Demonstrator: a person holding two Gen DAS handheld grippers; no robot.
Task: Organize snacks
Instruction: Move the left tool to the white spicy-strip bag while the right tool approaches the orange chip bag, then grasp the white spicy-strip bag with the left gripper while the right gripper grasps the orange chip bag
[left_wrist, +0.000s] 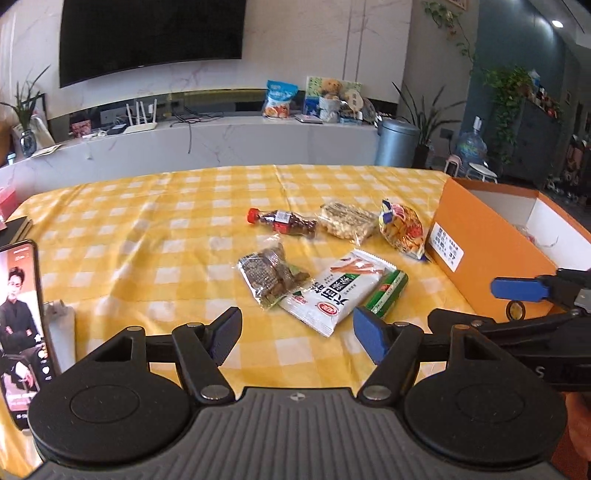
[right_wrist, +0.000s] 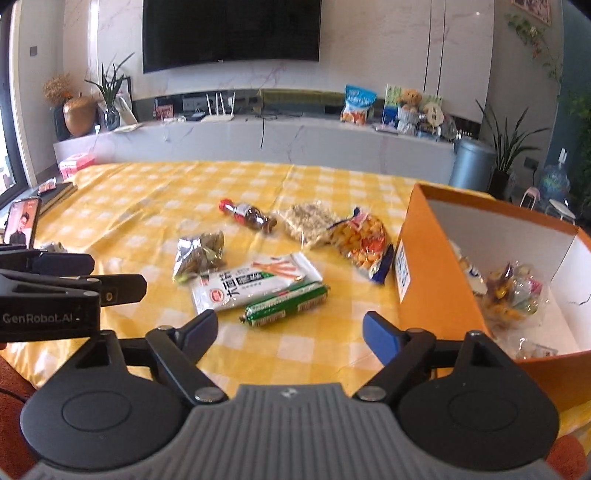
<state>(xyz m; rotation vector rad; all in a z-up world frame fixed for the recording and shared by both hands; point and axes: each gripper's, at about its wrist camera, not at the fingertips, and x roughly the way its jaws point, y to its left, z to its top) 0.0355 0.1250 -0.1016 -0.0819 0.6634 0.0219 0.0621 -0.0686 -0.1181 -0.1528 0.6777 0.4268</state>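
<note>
Both grippers hover open and empty over the yellow-check tablecloth (right_wrist: 140, 206): left gripper (left_wrist: 295, 332) above the white stick-snack pack (left_wrist: 334, 291), right gripper (right_wrist: 290, 332) just short of the green roll (right_wrist: 288, 304), which touches that pack. Loose snacks lie mid-table; the orange box (right_wrist: 436, 280) w/ several packets already in sits at right. Best approach, prob.: right gripper takes the green roll across its narrow width (crinkly film slips), lifts clear of the box wall, then lets go inside.
</note>
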